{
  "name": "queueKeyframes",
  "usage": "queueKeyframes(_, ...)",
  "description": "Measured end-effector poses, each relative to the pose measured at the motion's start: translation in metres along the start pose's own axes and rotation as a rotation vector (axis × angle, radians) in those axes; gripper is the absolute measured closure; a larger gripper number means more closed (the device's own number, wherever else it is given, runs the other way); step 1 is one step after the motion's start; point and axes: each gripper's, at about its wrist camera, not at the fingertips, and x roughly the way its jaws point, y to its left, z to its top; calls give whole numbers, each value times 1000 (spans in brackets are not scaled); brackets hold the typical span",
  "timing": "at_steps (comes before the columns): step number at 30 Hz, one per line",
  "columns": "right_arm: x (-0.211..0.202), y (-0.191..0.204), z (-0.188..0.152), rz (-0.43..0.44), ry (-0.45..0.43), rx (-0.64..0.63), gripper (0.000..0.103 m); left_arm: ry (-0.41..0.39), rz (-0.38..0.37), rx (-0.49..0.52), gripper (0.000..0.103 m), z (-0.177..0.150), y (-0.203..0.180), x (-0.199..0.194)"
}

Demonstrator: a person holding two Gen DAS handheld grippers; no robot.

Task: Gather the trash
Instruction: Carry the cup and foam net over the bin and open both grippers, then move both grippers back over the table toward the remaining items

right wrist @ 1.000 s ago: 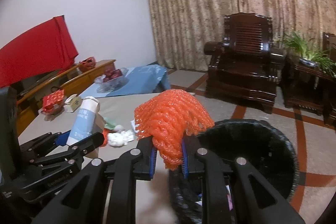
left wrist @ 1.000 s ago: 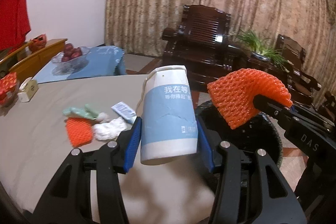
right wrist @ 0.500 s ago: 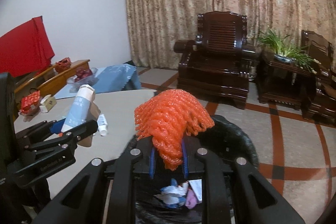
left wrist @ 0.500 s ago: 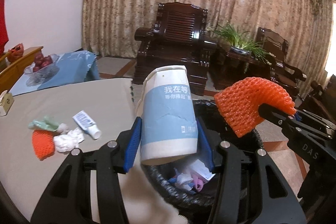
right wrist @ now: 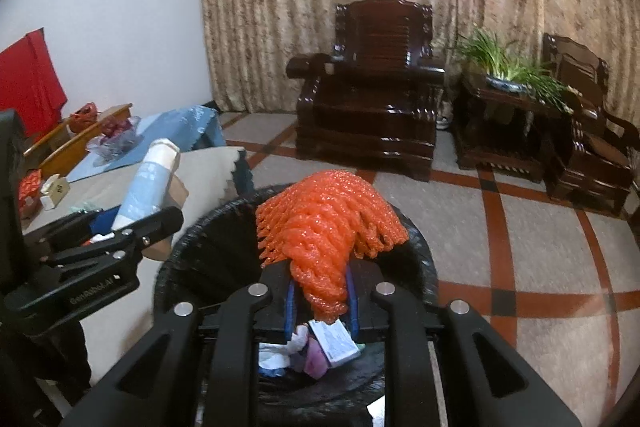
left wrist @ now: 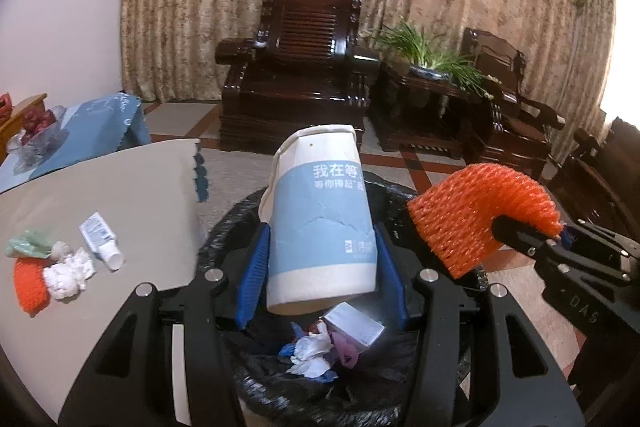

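1. Left wrist view: left gripper (left wrist: pixel 320 271) grips a paper cup (left wrist: pixel 320 219) at centre frame, above the black bin (left wrist: pixel 224 227).
2. Right gripper (right wrist: pixel 320 301) pinches orange foam net (right wrist: pixel 326 227) over the bin.

Both wrist views close above bin (left wrist: pixel 256 393), facing armchair (right wrist: pixel 370 83).

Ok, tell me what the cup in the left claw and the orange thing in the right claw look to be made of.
Cup: probably paper, matte, with a printed blue band; its wall shows creases and dents like thin card.
Orange sleeve: looks like foam netting, an open soft mesh that bends and bunches where the right claw pinches it; likely fruit packing.
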Motion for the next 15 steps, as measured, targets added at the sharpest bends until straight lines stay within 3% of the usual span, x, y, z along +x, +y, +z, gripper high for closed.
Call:
queueKeyframes(4, 19, -11, -7, -10, 36, 1, 81, 33, -18, 7, 52, -3, -6, 20)
queueKeyframes(10, 50, -15, -27, -13, 110, -30, 48, 79, -65, -13, 35, -9, 2, 36)
queueKeyframes(12, 55, -15, -35, -21, 131, -31, 22, 84, -68, -22, 32, -10, 6, 37)
queueKeyframes(15, 51, -13, -45, -18, 133, -29, 11, 80, -61, -48, 25, -13, 17, 33)
